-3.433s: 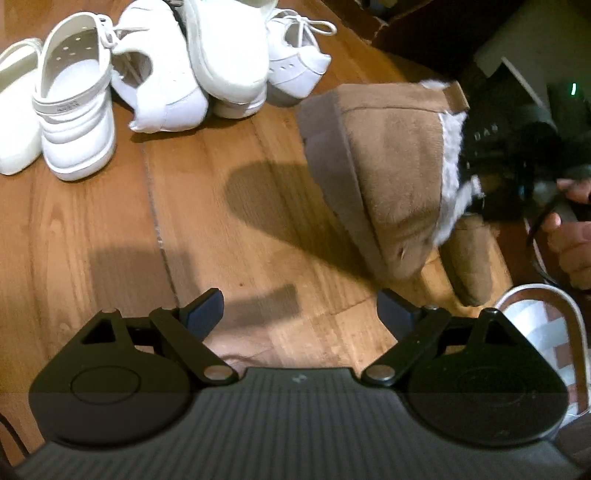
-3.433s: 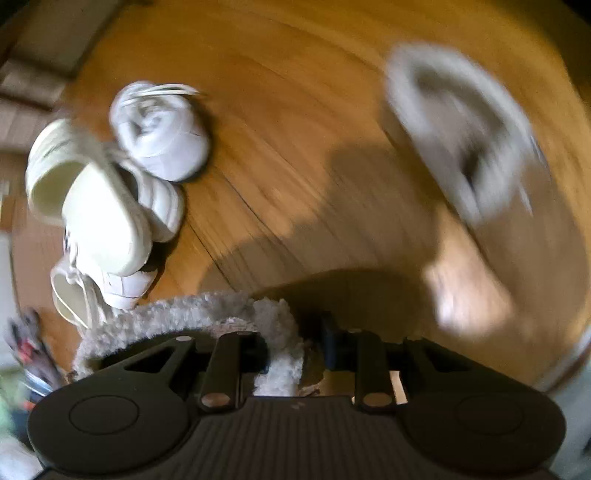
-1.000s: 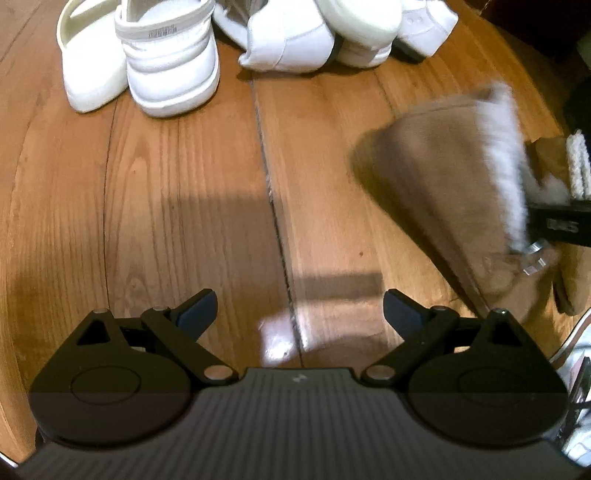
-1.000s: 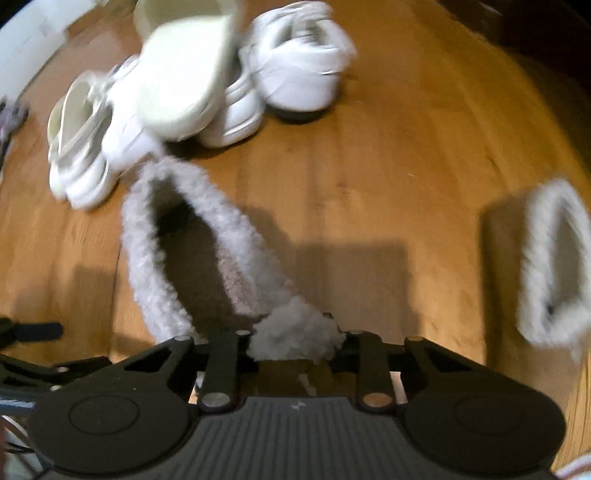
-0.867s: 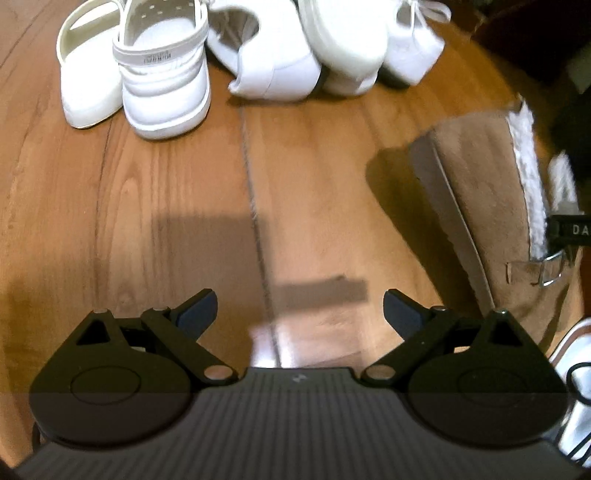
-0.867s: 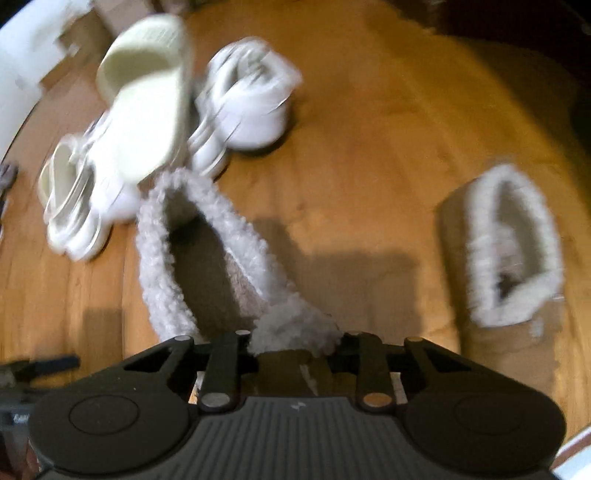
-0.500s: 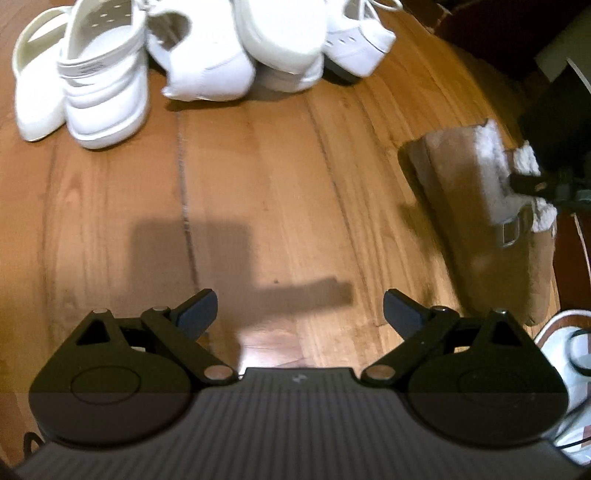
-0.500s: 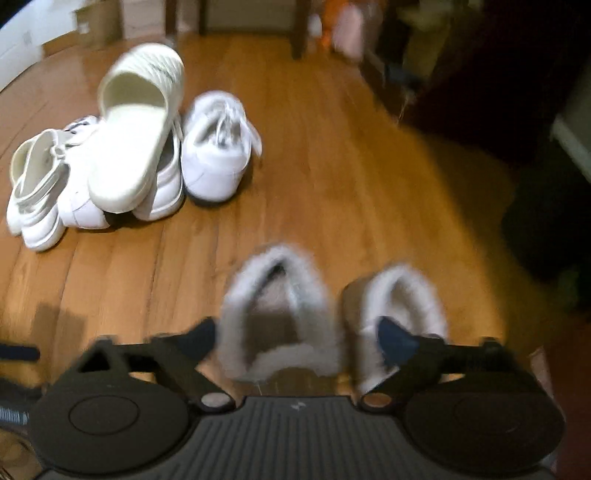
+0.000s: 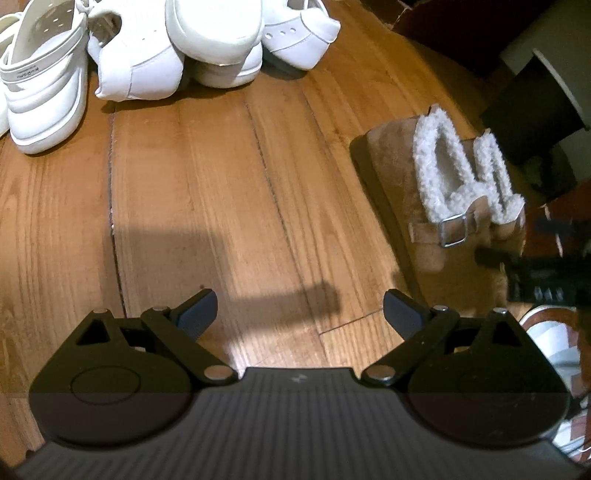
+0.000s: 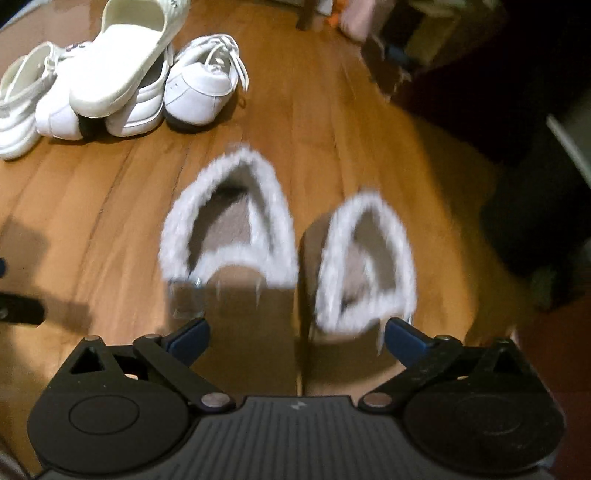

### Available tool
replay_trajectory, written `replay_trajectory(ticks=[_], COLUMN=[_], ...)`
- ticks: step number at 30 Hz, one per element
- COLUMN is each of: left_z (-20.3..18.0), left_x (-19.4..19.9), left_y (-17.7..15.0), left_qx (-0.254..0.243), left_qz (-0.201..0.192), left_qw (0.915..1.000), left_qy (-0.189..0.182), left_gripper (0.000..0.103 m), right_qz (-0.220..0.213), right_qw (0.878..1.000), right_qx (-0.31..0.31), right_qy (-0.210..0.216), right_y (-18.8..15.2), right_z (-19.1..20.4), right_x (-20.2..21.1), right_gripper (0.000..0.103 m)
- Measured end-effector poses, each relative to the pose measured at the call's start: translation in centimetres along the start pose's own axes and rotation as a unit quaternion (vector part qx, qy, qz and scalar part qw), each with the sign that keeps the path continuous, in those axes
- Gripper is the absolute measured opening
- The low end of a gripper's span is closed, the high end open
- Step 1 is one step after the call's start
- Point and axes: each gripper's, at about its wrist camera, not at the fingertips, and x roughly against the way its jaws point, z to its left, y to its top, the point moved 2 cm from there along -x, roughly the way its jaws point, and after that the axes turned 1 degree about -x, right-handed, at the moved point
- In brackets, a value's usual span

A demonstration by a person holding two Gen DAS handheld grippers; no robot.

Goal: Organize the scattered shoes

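Two tan fleece-lined slippers [image 10: 229, 236] [image 10: 364, 258] sit side by side on the wood floor [image 9: 207, 177], toes pointing away from me. My right gripper [image 10: 297, 334] hovers just behind their heels, jaws spread, holding nothing; my left gripper [image 9: 299, 308] gapes too, over bare planks. White shoes [image 10: 110, 81] are piled beyond.

I've got two slippers [image 10: 229, 236] [image 10: 364, 258] side by side on the floor [image 10: 332, 122]. The shoe pile [image 10: 110, 74] sits beyond them, to my left, well apart.

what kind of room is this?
Probably a lived-in home room, perhaps an entryway: wood plank floor, a heap of white shoes, a pair of fleece-lined tan slippers, and dim furniture clutter behind.
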Motion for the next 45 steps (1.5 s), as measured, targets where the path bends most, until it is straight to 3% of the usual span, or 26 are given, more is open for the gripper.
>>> replay_trajectory(ticks=[4,8,10,11,16,17,19,20,25,30,31,32,33,34,36,38,40,42,43,45], left_z=[0.8,1.1,1.0,1.0,0.4,0.3,0.3,0.3,0.5,0.9,1.0,1.1,1.2,1.4,1.7,2.2,2.5,2.8,3.1,3.4], left_x=[-0.2,-0.2,-0.1,-0.1,0.0,0.0,-0.1,-0.1,-0.2,0.0,0.0,0.1,0.2,0.2,0.4,0.6,0.7,0.9,1.1,1.6], left_y=[-0.1,0.0,0.0,0.0,-0.2,-0.2,-0.2,-0.3,-0.4,-0.5,-0.5,-0.6,-0.6,-0.6,-0.6,-0.6,-0.5,-0.3,-0.2,-0.2], left_qx=[0.007,0.013,0.014,0.014,0.005,0.004,0.003,0.003,0.007,0.014,0.016,0.017,0.017,0.018,0.024,0.034,0.038,0.045,0.056,0.067], left_qz=[0.004,0.002,-0.001,-0.003,-0.007,-0.007,-0.007,-0.006,-0.009,-0.011,-0.011,-0.011,-0.012,-0.013,-0.015,-0.019,-0.022,-0.028,-0.036,-0.047], left_qw=[0.9999,0.9998,0.9999,0.9999,1.0,1.0,1.0,1.0,0.9999,0.9998,0.9998,0.9998,0.9998,0.9998,0.9996,0.9992,0.999,0.9986,0.9978,0.9966], left_qy=[0.013,0.011,0.005,0.002,-0.003,-0.003,-0.001,0.0,-0.002,-0.002,-0.002,-0.001,-0.001,-0.001,0.0,-0.002,-0.003,-0.002,-0.002,0.0], left_gripper=[0.098,0.098,0.098,0.098,0.098,0.098,0.098,0.098,0.098,0.098,0.098,0.098,0.098,0.098,0.098,0.098,0.098,0.098,0.098,0.098], right_qz=[0.027,0.005,-0.002,-0.005,-0.027,-0.031,-0.049,-0.057,-0.069,-0.015,-0.009,-0.008,-0.006,-0.006,-0.006,-0.008,-0.01,-0.009,-0.011,-0.083], right_qw=[0.999,0.997,0.997,0.998,0.994,0.993,0.989,0.988,0.986,0.985,0.985,0.986,0.986,0.987,0.99,0.99,0.991,0.992,0.991,0.987], right_qx=[-0.027,-0.054,-0.059,-0.057,-0.105,-0.113,-0.138,-0.146,-0.153,-0.172,-0.171,-0.167,-0.163,-0.158,-0.143,-0.137,-0.13,-0.122,-0.123,-0.132], right_qy=[0.032,0.048,0.042,0.03,-0.001,0.001,0.015,0.018,0.011,0.012,0.01,0.013,0.016,0.016,0.009,-0.003,-0.01,-0.037,-0.052,-0.041], right_y=[-0.5,-1.0,-1.0,-0.9,0.2,0.5,1.3,1.7,3.9,4.9,4.8,4.8,4.7,4.8,4.9,5.1,5.2,5.7,6.1,7.3], right_z=[-0.3,-1.5,-1.8,-2.0,-4.4,-4.7,-5.6,-6.0,-7.1,-7.6,-7.7,-7.7,-7.8,-7.7,-7.4,-7.7,-7.8,-7.5,-7.3,-6.0], right_x=[-1.8,-2.6,-2.8,-2.9,-2.0,-1.5,-0.2,0.1,-1.1,-6.3,-6.9,-7.5,-8.1,-8.1,-7.7,-7.4,-7.5,-6.8,-6.2,-1.8], right_gripper=[0.103,0.103,0.094,0.084,0.065,0.065,0.078,0.09,0.091,0.089,0.085,0.065,0.036,0.022,0.016,0.016,0.022,0.053,0.061,0.093])
